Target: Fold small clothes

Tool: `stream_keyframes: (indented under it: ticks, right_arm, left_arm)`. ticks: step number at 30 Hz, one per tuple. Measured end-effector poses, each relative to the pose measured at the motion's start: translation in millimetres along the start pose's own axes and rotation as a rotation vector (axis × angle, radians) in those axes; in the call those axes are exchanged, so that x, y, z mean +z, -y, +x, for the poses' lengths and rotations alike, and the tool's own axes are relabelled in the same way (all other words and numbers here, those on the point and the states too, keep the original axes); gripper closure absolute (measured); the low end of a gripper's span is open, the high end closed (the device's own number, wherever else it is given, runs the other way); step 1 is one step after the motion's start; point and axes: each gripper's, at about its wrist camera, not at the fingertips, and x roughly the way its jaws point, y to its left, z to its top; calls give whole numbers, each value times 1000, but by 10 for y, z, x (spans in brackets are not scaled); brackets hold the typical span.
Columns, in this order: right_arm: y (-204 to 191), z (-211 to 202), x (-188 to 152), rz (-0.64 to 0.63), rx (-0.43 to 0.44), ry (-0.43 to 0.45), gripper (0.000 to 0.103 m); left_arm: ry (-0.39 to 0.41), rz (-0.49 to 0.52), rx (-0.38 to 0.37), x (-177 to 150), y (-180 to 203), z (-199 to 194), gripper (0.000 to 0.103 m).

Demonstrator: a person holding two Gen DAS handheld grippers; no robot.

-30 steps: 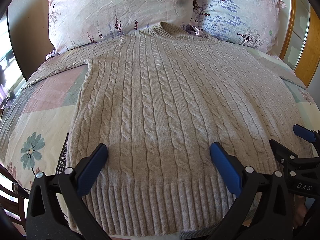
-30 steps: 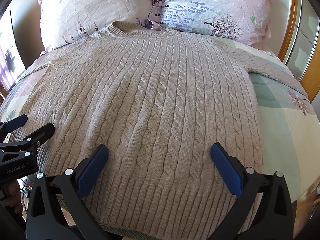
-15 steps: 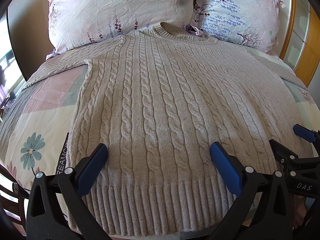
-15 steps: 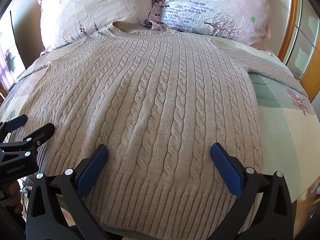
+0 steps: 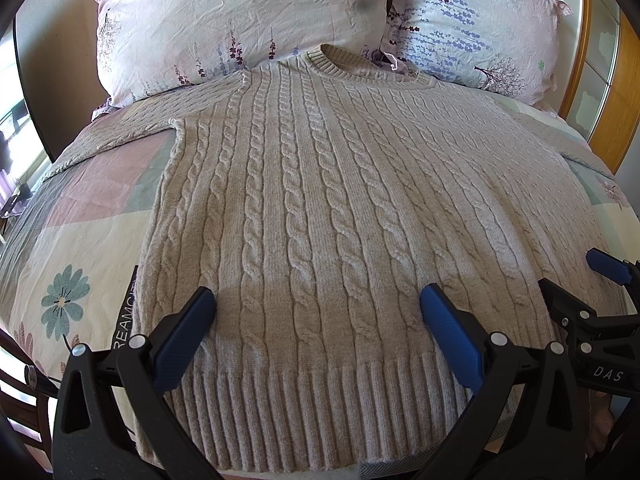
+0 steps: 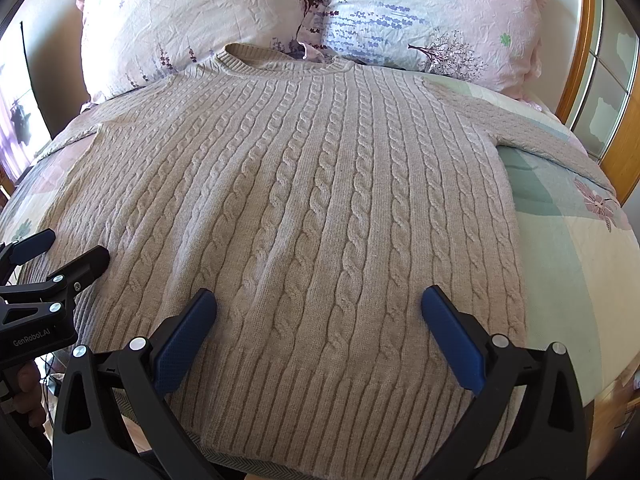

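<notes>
Nothing is seen to have moved since the earlier frames: sweater and both grippers are placed as before. One beige cable-knit sweater (image 5: 320, 216) is laid flat, front up, on the bed, its ribbed hem (image 5: 320, 408) at the near edge and its collar (image 5: 360, 66) at the far end, touching the pillows. Two sleeves are spread outward, one to the left (image 5: 120, 136) and one to the right (image 6: 552, 136). Two floral pillows are counted at the far end, a left pillow (image 5: 224, 16) and a right pillow (image 5: 472, 20), set side by side. A patchwork floral bedspread (image 5: 68, 240) is exposed on either side of the garment. The left gripper (image 5: 318, 312) is held low over the hem on the left part of the sweater, its blue-padded jaws spread wide apart with nothing between them. The right gripper (image 6: 318, 312) is held likewise over the right part, jaws also wide apart and gripping nothing. Each gripper is noted at the edge of the other's view.
</notes>
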Motion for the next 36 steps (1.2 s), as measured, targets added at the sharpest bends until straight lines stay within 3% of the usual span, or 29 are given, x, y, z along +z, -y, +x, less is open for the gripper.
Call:
stream_keyframes:
  ticks: [19,26,28,30,35,36]
  right_arm:
    - [-15,-28,-2,-10,6,24,1]
    - [84,-3,94,-34,75,-7,1]
    - [276,-16,235,29,148,-20,1]
    - [635,-72,425,136,155,31,1]
    - [2314,-67,1063,532,1,146,2]
    - [2791,-2,1152,650,-41,144,12]
  left_arm:
    - [0,0,0,0,-1,0,2]
    - [-31,15,-16,55,6,22,2]
    - [-51,20,-28,95,-11,50,2]
    - [-72,3,-55,145,-75,45,2]
    - [-10,-113,-59,378,-299,-83,2]
    - [8,-139,-67,441,-343,-106,2]
